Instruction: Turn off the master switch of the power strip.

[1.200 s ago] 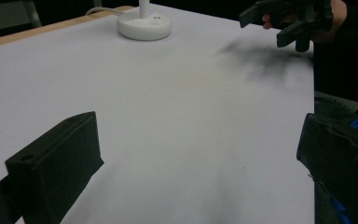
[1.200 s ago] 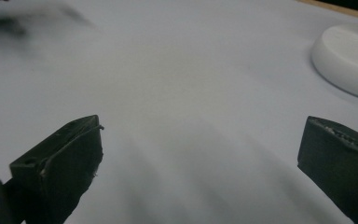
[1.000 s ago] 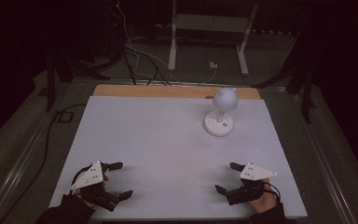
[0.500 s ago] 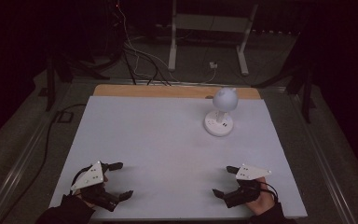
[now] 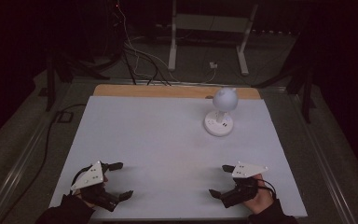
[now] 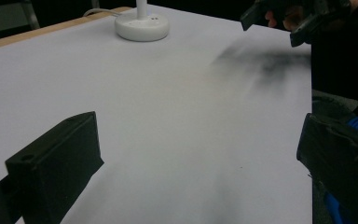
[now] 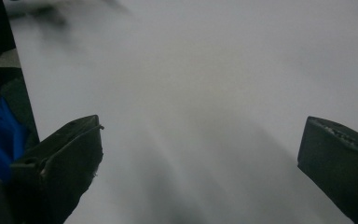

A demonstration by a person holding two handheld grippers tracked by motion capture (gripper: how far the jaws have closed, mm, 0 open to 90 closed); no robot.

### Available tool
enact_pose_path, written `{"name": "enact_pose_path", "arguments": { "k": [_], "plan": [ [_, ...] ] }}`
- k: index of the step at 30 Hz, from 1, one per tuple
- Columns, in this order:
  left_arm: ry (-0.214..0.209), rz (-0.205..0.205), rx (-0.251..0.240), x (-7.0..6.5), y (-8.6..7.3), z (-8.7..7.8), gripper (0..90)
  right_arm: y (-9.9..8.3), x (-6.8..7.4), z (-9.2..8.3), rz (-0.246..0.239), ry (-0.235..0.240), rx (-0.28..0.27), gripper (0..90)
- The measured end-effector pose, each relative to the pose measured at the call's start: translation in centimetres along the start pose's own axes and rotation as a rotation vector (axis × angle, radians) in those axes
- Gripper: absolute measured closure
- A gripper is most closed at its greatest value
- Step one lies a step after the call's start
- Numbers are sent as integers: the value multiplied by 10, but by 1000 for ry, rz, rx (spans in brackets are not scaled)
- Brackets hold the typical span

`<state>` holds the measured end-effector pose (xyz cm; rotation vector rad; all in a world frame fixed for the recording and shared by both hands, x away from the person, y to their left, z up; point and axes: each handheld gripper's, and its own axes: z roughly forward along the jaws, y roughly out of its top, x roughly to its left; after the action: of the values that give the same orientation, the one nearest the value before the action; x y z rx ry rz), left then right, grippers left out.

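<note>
Both tools spread wide, empty, low over the bench.
The right tool (image 5: 220, 181) has slid slightly inward since earlier; the left tool (image 5: 120, 181) and white lamp (image 5: 221, 112) stay put.

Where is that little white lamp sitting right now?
In the high view, the white lamp stands on the table's far right part, near the wooden back edge, well beyond the right claw.

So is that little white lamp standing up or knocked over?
Upright: the lamp stands on its round base, its globe head above, at the table's far right.
</note>
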<state>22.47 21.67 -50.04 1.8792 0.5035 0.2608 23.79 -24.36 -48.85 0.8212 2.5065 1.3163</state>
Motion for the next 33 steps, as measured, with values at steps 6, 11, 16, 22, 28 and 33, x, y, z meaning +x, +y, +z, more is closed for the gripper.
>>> {"name": "enact_pose_path", "arguments": {
  "k": [6,11,16,22,28,33],
  "plan": [
    [-2,-2,0,0,0,0,2,10,-1,-4,-8,-7,-17,0],
    [-3,-1,0,0,0,0,2,16,-5,-8,17,-2,-45,0],
    [-3,-2,-1,0,0,0,2,22,-11,-13,21,-17,-66,0],
    [-3,-4,-1,0,0,0,2,30,-16,-19,21,-24,-83,0],
    [-4,-5,0,0,0,0,2,38,-23,-23,19,-51,-104,0],
    [-4,-3,1,0,0,0,2,43,-27,-25,23,-72,-107,0]
  ]
}}
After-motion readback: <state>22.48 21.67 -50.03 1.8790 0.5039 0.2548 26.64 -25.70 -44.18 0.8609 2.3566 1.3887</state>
